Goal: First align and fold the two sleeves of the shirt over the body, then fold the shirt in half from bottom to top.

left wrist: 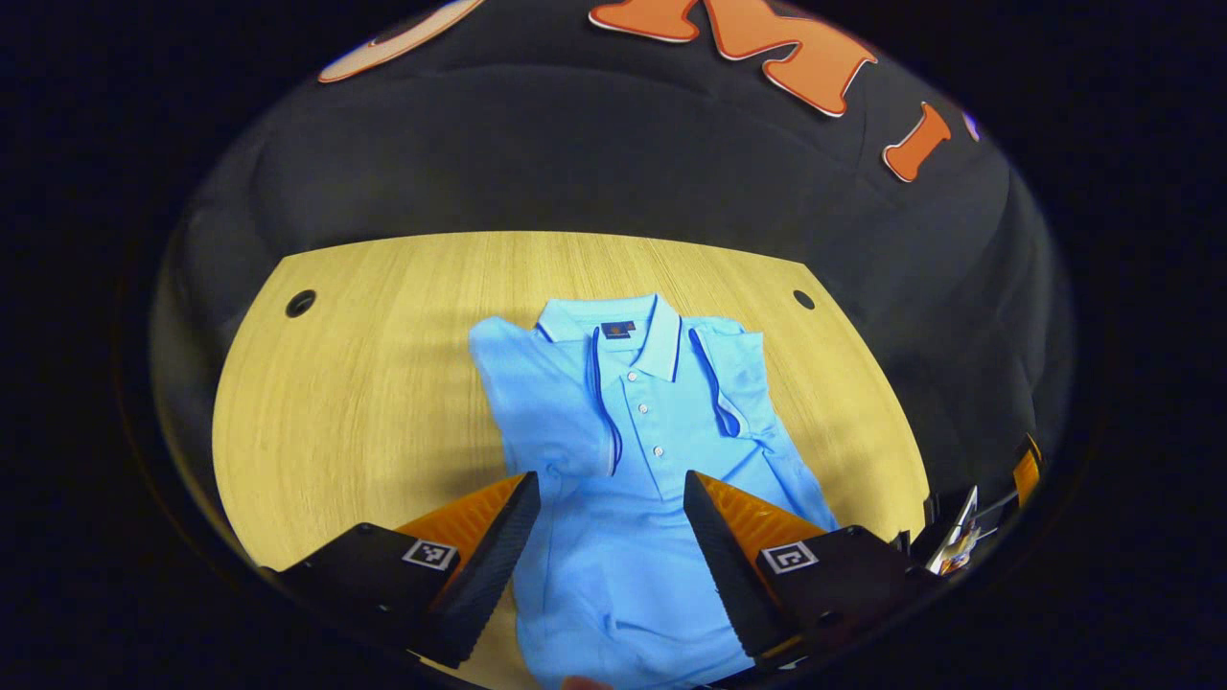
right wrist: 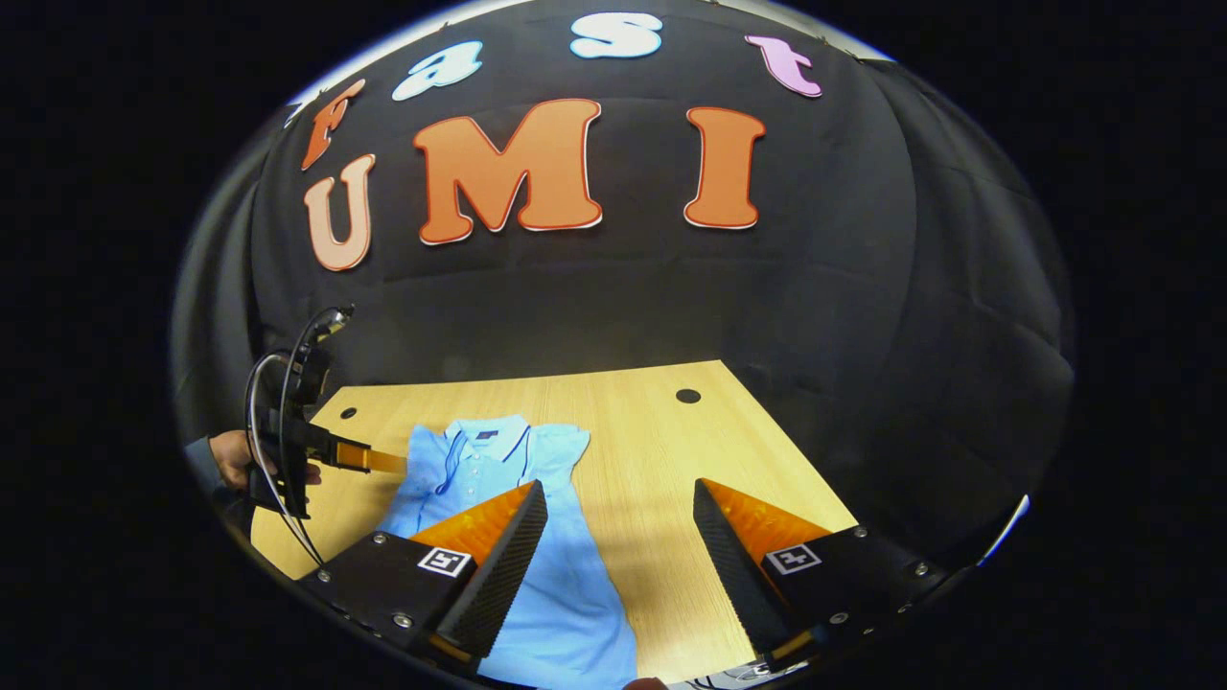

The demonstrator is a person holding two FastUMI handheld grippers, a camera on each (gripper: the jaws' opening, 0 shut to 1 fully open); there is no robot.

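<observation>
Shirt: light blue cotton-looking polo shirt (left wrist: pixel 661 450) is lying flat on the tabletop, collar toward the far edge and hem running off toward the near edge. In the right gripper view the same shirt (right wrist: pixel 566 585) is sitting nearer the tabletop's left side.
Sleeves: both are lying folded in over the body, their dark-trimmed cuffs (left wrist: pixel 714 383) pointing down either side of the button placket (left wrist: pixel 644 407).
Collar: it is lying open with a small dark tag showing inside the neck.
Tabletop: pale wood-grain tabletop (left wrist: pixel 364 402) is carrying the shirt; two round dark holes are sitting near its far corners, one at the far left (left wrist: pixel 300 304) and one at the far right (left wrist: pixel 803 300).
Left gripper: the left gripper (left wrist: pixel 612 537) is hanging above the lower body of the shirt with its jaws spread wide, blue cloth showing in the gap between them and neither finger pressing on it. In the right gripper view it (right wrist: pixel 383 463) is reaching in from the tabletop's left edge, held by a hand (right wrist: pixel 240 458) with a dark sleeve, and cables are looping from its body.
Right gripper: the right gripper (right wrist: pixel 621 546) is also standing wide open, holding nothing, poised over bare wood just beside the shirt's right edge.
</observation>
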